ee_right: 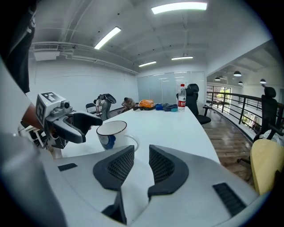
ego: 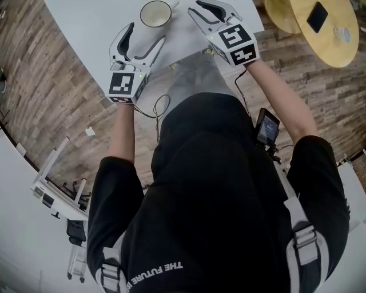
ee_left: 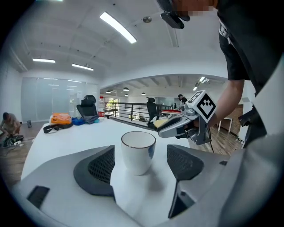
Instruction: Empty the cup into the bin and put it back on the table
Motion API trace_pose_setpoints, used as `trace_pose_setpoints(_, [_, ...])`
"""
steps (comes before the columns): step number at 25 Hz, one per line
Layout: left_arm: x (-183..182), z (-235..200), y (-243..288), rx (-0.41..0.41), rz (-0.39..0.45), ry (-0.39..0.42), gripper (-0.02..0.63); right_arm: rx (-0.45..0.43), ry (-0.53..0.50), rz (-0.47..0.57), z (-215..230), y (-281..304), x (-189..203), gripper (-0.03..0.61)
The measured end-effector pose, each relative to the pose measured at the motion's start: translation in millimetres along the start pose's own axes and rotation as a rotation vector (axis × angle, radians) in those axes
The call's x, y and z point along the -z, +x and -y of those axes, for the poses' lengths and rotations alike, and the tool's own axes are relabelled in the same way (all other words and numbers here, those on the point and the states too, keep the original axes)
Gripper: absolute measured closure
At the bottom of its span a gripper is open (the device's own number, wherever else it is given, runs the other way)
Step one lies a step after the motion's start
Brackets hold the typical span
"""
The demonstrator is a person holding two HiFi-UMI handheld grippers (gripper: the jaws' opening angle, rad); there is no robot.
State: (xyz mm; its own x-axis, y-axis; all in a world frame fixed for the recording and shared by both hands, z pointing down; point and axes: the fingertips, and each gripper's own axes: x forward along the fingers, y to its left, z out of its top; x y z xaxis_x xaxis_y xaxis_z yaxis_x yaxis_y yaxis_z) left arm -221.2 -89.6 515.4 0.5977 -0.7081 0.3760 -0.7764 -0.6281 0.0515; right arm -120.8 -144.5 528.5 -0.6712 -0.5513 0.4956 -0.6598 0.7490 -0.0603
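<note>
Head view: finds the cup (ego: 155, 14) upright on the white table (ego: 86, 17), just ahead of the left gripper (ego: 147, 32), which is spread wide and grips nothing. Confirms this in the left gripper view: cup framed by both pads, touching neither. Places the right gripper (ego: 201, 10) beside the cup, jaws only narrowly parted, empty. Risks tipping or shoving the cup if closed off-centre or high near the rim. Risks a slip on the smooth wall under too light a squeeze. Risks spilling on the way to a bin, seen in no view. Cannot judge the cup's contents. Reads "THE FUTURE" on the black shirt (ego: 154, 270), the rest hidden. Makes out a blue mark (ee_right: 109, 141) on the cup and a red label on a distant bottle (ee_right: 182, 98), neither legible.
</note>
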Motion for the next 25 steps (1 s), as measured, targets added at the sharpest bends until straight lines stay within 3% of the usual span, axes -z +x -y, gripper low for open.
trace_pose_setpoints(4, [-33, -6, -35, -0.073, 0.067, -0.022, 0.253, 0.059, -0.005, 0.066, 3, -30, -31, 0.483])
trace_pose_setpoints(9, [-105, 0, -84, -0.204, 0.191, -0.049, 0.277, 0.066, -0.051, 0.233, -10, -79, -109, 0.491])
trace_pose_setpoints(10, [-116, 0, -90, -0.228, 0.213, -0.052, 0.466, 0.062, -0.056, 0.268, -15, -86, -124, 0.548])
trace_pose_setpoints(11, [-124, 2, -95, -0.251, 0.222, -0.055, 0.58, 0.054, -0.061, 0.298, -20, -91, -136, 0.561])
trace_pose_setpoints(17, [-156, 13, -93, -0.273, 0.249, -0.046, 0.592, 0.013, -0.08, 0.35, -39, -96, -164, 0.563])
trace_pose_setpoints(25, [-158, 6, -93, -0.294, 0.25, -0.06, 0.592, 0.007, -0.073, 0.35, -31, -98, -160, 0.563])
